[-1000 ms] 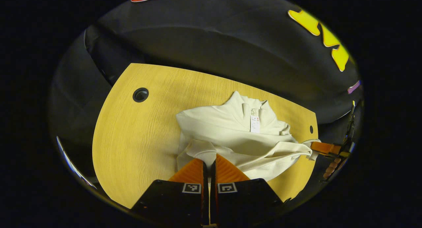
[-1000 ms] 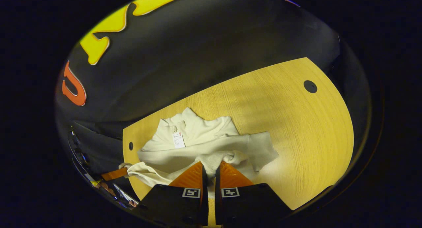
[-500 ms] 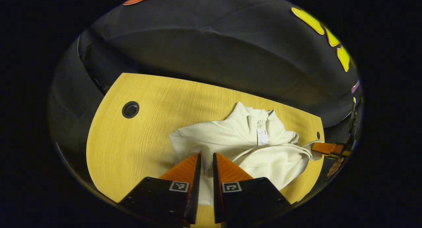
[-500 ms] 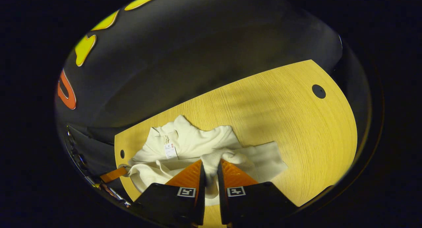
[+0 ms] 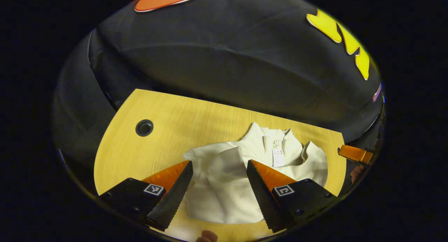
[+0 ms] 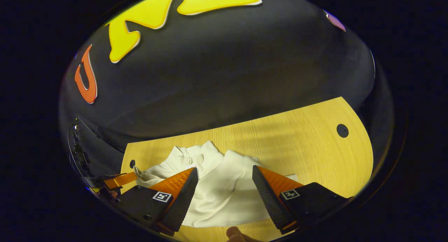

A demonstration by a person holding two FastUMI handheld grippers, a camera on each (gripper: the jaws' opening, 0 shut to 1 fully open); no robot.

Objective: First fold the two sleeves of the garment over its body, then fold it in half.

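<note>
The cream garment [image 5: 241, 165] is lying folded on the wooden desk [image 5: 164, 137], close to its near edge, with the collar pointing toward the desk's far edge and a white tag [image 5: 278, 157] showing just below the collar. In the left gripper view a sleeve is lying flat across the body of the garment, and the cloth is bunching a little at the shoulder on the right of that view.

The left hand-held gripper [image 5: 218, 166] is hovering over the garment with its fingers spread wide apart, gripping nothing; cloth is showing between them. In that same view the other hand-held gripper is appearing beyond the desk's right end, beside part of a hand.

The right hand-held gripper [image 6: 225, 172] is likewise standing wide open above the garment [image 6: 224, 193], gripping nothing, with the cream cloth lying between its fingers. In the right gripper view the garment is sitting toward the left end of the desk [image 6: 308, 144], near a small round hole [image 6: 132, 163] by that end, while another hole [image 6: 342, 130] is sitting well apart toward the right end. A fingertip [image 6: 233, 232] is showing at the bottom of this view.
</note>
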